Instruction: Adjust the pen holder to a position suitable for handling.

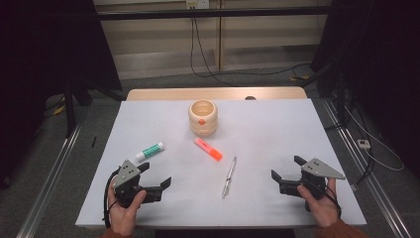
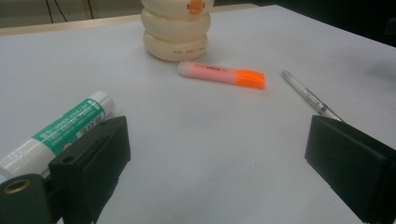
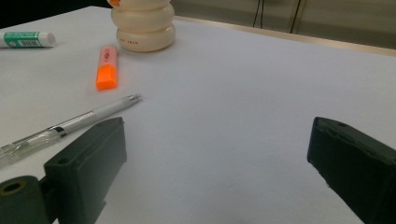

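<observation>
White counter (image 1: 277,124), matte and smooth. Left hand-held gripper (image 1: 157,178) spread wide, empty; right hand-held gripper (image 1: 287,168) likewise wide and empty. Green-and-white glue stick (image 1: 149,151) just ahead of the left one, long axis slanting up to the right. Clear slim pen (image 1: 229,177) between both, lengthwise. Orange highlighter (image 1: 208,149) near cream ribbed cup (image 1: 203,118). Likely first pick: glue stick, by the left.

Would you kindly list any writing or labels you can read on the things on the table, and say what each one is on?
None of it can be read for certain.
Glue stick: white print on the green label, too small to read.
Highlighter: dark lettering on the pale barrel, blurred.
Cream holder: a row of small dark letters on its lowest ring, too blurred; an orange mark higher up, no text.
Pen: no print visible.
</observation>
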### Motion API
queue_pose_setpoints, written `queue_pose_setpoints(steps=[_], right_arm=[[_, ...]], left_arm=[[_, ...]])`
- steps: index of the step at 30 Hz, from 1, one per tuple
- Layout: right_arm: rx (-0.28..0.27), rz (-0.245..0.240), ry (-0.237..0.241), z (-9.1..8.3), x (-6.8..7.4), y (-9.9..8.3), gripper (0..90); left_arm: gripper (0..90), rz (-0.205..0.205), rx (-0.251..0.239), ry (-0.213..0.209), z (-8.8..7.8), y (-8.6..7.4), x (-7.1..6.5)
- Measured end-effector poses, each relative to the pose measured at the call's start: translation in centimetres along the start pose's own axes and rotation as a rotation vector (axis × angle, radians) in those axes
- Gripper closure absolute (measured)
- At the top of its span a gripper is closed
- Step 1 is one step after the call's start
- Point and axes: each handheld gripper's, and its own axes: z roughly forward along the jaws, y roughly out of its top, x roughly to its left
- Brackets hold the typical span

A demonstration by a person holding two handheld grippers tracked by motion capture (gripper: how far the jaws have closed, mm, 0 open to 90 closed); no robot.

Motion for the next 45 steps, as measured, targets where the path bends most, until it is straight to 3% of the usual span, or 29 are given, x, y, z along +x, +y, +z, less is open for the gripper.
queue_pose_setpoints(steps=[10, 18, 21, 22, 27, 33, 45], right_arm=[[0.013, -0.003, 0.016, 0.1, -0.1, 0.0, 5.0], [0.015, -0.005, 0.029, 0.3, 0.1, 0.1, 3.5], [0.017, -0.007, 0.027, 0.3, 0.1, 0.1, 3.5], [0.018, -0.008, 0.028, 0.4, 0.2, 0.1, 3.5], [0.023, -0.008, 0.029, 0.4, 0.2, 0.1, 3.5], [0.021, -0.006, 0.031, 0.4, 0.1, 0.1, 3.5], [0.023, -0.004, 0.033, 0.5, 0.2, 0.1, 3.5]], left_arm=[[6.6, -0.009, 0.008, 0.002, 0.2, 0.0, 0.1], [5.8, 0.007, 0.034, 0.016, 0.5, 0.4, -0.1], [5.3, -0.004, 0.028, -0.01, 0.7, 0.6, -0.1], [5.3, 0.0, -0.008, -0.047, 0.7, 1.0, -0.2], [5.0, 0.024, -0.02, -0.049, 1.2, 1.9, -0.1], [6.2, -0.004, 0.022, -0.05, 2.6, 2.9, 0.4], [6.5, 0.038, 0.034, -0.089, 5.2, 6.0, 1.0]])
